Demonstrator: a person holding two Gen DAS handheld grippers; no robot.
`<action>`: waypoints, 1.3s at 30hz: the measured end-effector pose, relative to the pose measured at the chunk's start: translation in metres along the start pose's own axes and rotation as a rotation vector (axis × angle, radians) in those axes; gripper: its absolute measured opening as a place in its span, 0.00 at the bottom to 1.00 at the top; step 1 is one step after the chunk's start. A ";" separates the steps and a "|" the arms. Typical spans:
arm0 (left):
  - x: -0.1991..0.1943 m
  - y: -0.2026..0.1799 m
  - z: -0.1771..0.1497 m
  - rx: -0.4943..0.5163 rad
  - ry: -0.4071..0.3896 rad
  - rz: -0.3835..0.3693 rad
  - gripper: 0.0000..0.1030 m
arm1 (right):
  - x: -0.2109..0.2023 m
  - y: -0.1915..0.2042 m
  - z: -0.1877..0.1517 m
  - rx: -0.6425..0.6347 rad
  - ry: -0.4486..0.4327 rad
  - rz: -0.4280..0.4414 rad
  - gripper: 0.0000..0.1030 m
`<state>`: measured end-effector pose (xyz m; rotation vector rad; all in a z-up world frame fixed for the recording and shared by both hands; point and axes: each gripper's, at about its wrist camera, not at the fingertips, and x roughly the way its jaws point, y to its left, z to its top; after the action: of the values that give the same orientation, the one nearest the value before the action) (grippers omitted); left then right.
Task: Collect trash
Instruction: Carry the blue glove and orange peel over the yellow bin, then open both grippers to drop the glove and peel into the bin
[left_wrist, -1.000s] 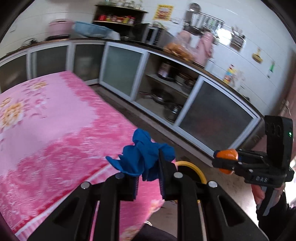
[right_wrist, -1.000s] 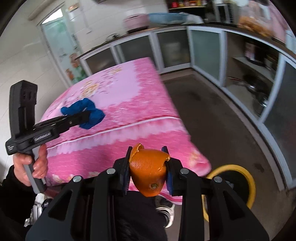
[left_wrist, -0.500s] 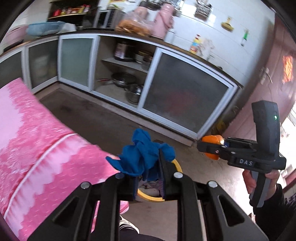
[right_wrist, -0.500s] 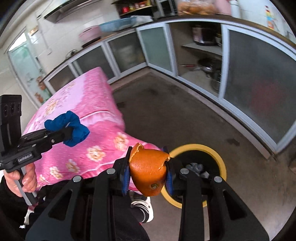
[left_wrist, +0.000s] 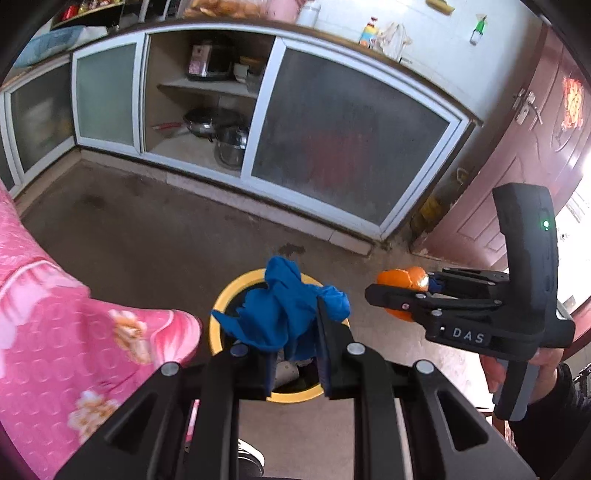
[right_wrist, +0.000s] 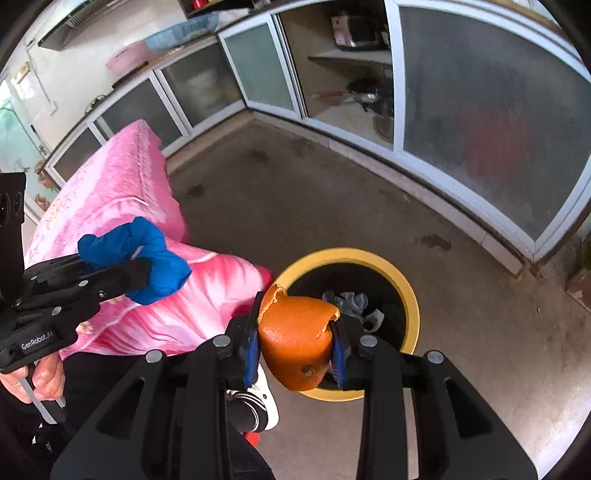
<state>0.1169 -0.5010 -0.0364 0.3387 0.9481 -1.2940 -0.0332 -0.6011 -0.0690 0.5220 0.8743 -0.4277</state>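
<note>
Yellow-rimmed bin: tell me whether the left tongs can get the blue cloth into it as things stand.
Probably yes. The left tongs, shut on the blue cloth, hang right above the open yellow-rimmed bin, with nothing between them. The right tongs, holding the orange peel, stay off to the side.

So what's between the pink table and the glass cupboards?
Bare concrete floor, seen in the right wrist view; the yellow-rimmed bin stands on it nearer the pink tablecloth.

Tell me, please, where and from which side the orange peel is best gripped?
Grip the orange peel across its rounded middle, coming from its stem end, as the right gripper does: its jaws press the two curved sides, away from the torn upper edge, which is thin and would fold.
</note>
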 end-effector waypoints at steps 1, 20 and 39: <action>0.007 0.000 0.000 -0.002 0.009 0.001 0.16 | 0.006 -0.004 -0.001 0.006 0.012 -0.007 0.28; 0.092 0.009 -0.002 -0.036 0.129 0.045 0.16 | 0.074 -0.035 -0.006 0.056 0.144 -0.097 0.28; 0.064 0.024 -0.006 -0.171 0.054 0.048 0.92 | 0.046 -0.048 -0.042 0.085 0.099 -0.357 0.75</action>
<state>0.1345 -0.5320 -0.0944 0.2627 1.0819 -1.1566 -0.0583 -0.6209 -0.1405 0.4681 1.0521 -0.7721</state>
